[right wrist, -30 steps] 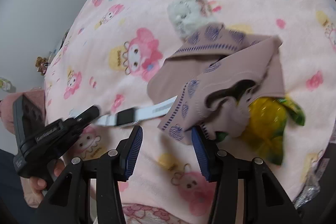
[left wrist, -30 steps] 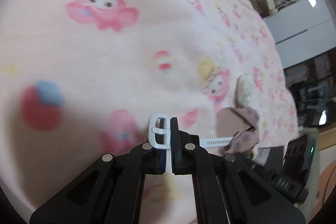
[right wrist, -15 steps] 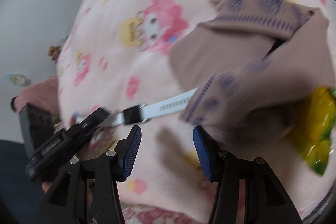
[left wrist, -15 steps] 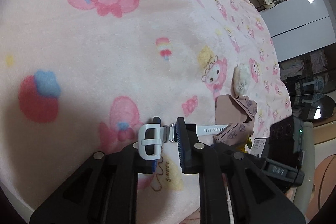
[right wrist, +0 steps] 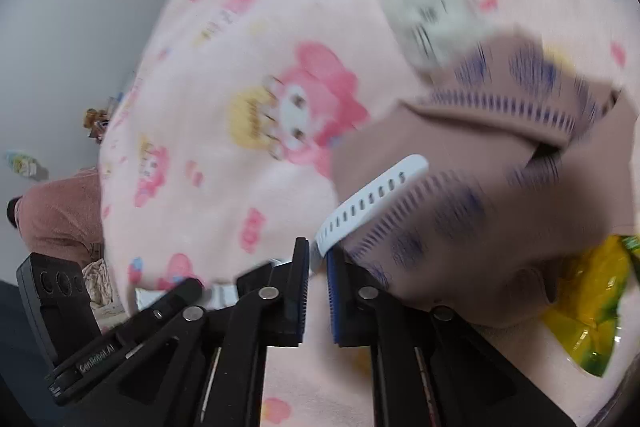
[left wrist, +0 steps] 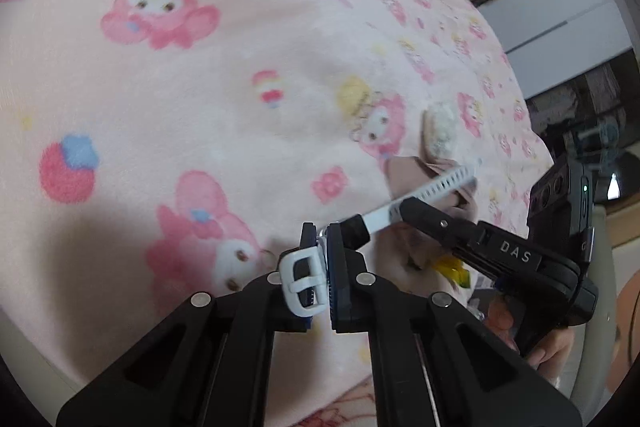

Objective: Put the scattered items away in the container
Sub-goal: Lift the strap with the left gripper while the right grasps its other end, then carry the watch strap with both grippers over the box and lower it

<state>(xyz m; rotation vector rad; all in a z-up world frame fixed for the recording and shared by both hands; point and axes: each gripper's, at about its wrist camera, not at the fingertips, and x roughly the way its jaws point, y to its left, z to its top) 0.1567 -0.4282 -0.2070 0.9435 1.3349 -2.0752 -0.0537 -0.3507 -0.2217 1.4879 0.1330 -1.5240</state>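
Left hand-held gripper [left wrist: 323, 267]: jaws just closed, pinched tight on the buckle end of the strap [left wrist: 420, 193], white and perforated.

Right hand-held gripper [right wrist: 318, 267]: jaws just closed, clamped on the same strap [right wrist: 368, 203] partway along; in the left view its tip sits just beside the left jaws.

Strap: held between both grippers above the blanket [left wrist: 200, 87], free end reaching over the pouch [right wrist: 500, 195].

Pouch: brown fabric, blue print, lying on the blanket, blurred.

Fluffy item [right wrist: 432, 3]: pale, just beyond the pouch, blurred.

Wrapper [right wrist: 588, 299]: yellow-green, partly hidden under the pouch.

Container: which thing this is cannot be told.
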